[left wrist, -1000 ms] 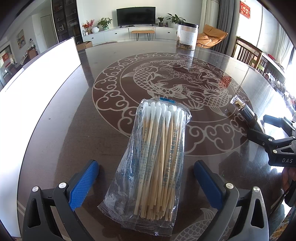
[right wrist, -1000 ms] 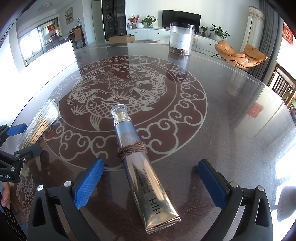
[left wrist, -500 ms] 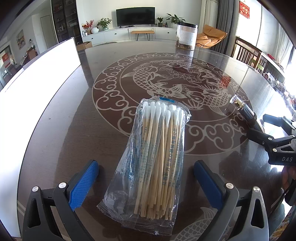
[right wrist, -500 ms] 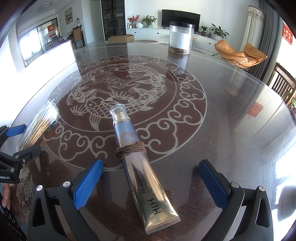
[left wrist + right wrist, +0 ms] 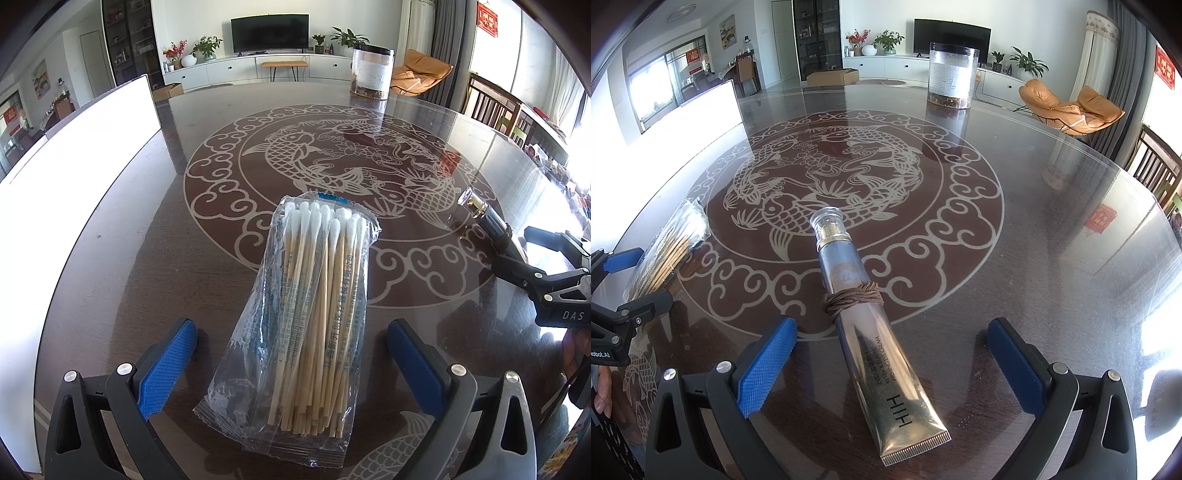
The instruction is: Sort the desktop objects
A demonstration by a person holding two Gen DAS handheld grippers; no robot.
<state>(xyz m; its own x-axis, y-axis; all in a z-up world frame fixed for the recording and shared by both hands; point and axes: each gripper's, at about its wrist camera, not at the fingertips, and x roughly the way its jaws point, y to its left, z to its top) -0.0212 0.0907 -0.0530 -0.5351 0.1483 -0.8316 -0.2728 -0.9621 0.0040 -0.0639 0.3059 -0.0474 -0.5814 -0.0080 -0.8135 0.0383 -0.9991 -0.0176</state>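
Note:
A clear bag of wooden cotton swabs (image 5: 310, 321) lies on the dark table between the open blue-padded fingers of my left gripper (image 5: 291, 363), untouched. A silver cream tube (image 5: 866, 321) with a brown cord wound round its middle lies between the open fingers of my right gripper (image 5: 892, 365), cap pointing away. The swab bag also shows at the left of the right wrist view (image 5: 670, 247). The tube's cap shows at the right of the left wrist view (image 5: 480, 212), beside the right gripper (image 5: 554, 273).
A clear jar with a black lid (image 5: 371, 72) stands at the table's far side; it also shows in the right wrist view (image 5: 951, 79). A bright white panel (image 5: 74, 155) runs along the table's left edge. The table (image 5: 1052, 229) has a fish pattern under glass.
Both grippers have crept slightly forward over their objects. Nothing was gripped or released.

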